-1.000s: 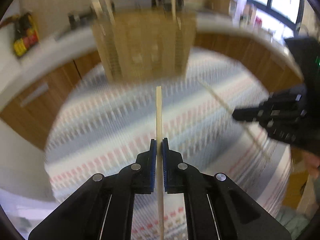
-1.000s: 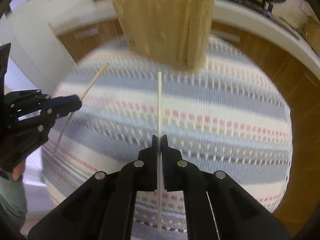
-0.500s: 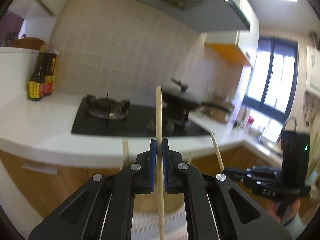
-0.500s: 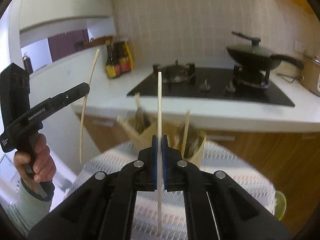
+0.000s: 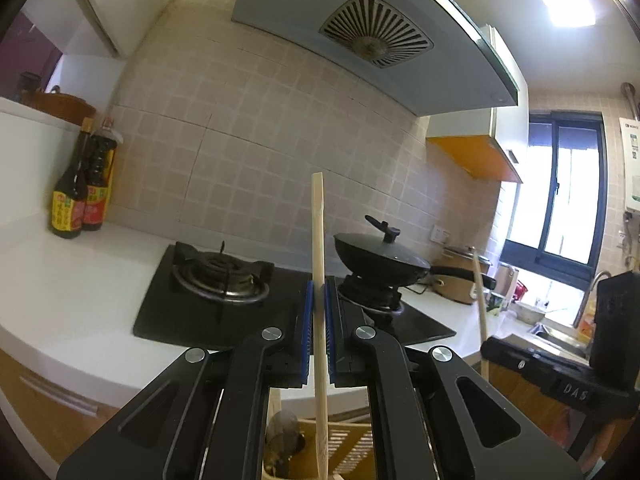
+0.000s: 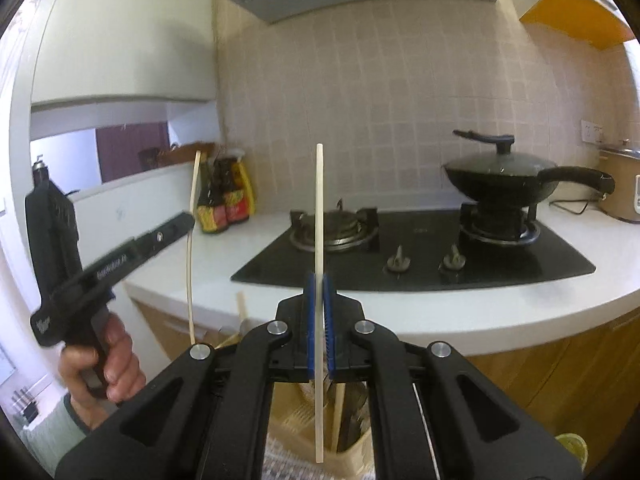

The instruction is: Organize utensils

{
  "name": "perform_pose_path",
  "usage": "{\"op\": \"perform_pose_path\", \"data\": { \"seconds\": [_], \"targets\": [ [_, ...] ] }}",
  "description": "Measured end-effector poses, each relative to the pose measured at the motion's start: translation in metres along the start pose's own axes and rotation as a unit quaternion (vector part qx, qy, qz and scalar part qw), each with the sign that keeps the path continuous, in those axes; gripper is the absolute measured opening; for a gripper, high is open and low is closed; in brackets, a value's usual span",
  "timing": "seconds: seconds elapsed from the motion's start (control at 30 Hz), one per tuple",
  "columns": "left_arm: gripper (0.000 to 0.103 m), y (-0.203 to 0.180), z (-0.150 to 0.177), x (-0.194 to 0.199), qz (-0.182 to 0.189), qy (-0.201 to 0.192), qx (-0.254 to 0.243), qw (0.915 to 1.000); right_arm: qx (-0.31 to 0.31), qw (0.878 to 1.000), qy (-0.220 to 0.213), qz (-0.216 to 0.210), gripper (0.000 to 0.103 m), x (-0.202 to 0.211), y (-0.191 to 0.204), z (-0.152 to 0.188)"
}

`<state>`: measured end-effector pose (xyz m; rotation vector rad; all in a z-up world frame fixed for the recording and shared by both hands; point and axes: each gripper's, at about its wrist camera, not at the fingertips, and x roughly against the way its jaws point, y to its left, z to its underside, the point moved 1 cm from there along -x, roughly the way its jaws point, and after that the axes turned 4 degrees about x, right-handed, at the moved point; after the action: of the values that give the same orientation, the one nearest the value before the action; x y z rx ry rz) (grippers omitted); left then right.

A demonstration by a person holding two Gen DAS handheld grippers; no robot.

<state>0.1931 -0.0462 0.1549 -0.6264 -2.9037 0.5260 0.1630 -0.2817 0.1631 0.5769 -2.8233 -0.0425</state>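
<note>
My left gripper is shut on a wooden chopstick that stands upright between its blue pads. Below it sits a beige slotted utensil holder with a metal spoon in it. My right gripper is shut on a paler chopstick, also upright, above the same holder. Each gripper shows in the other's view: the right gripper with its chopstick at the right, the left gripper with its chopstick at the left, held by a hand.
Behind the holder runs a white counter with a black gas hob. A lidded black wok stands on the right burner. Sauce bottles stand at the left, a rice cooker and a sink at the right. A striped cloth lies under the holder.
Both grippers rose and tipped up from looking down on the striped cloth and holder to facing the hob and wall. The holder dropped to the bottom edge. Each still grips its chopstick.
</note>
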Motion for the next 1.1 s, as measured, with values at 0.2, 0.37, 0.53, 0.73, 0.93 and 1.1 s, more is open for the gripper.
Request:
{"op": "perform_pose_path", "data": {
  "seconds": [0.2,0.37,0.53,0.73,0.93,1.1],
  "targets": [
    [0.004,0.004,0.015,-0.012,-0.020,-0.023,-0.009,0.9995,-0.024,0.999,-0.028,0.006,0.003,-0.015,-0.012,0.012],
    [0.004,0.009,0.027,-0.017,-0.044,-0.038,-0.009,0.9983,-0.006,0.999,-0.038,0.032,0.003,-0.022,-0.006,0.029],
    [0.004,0.013,0.035,-0.015,-0.043,-0.035,-0.005,0.9984,-0.008,0.999,-0.033,0.038,0.003,-0.022,-0.008,0.040],
    [0.031,0.013,0.041,0.001,-0.038,-0.018,0.000,0.9991,-0.020,0.999,-0.017,0.047,0.056,-0.002,-0.010,0.047],
    [0.055,0.014,0.042,0.043,-0.025,0.005,0.022,0.9994,-0.034,0.998,-0.017,0.058,0.066,0.044,-0.009,0.052],
    [0.076,-0.006,0.046,0.086,-0.026,0.011,0.000,0.9996,-0.023,0.997,-0.002,0.068,0.066,0.075,0.001,0.057]
  ]
}}
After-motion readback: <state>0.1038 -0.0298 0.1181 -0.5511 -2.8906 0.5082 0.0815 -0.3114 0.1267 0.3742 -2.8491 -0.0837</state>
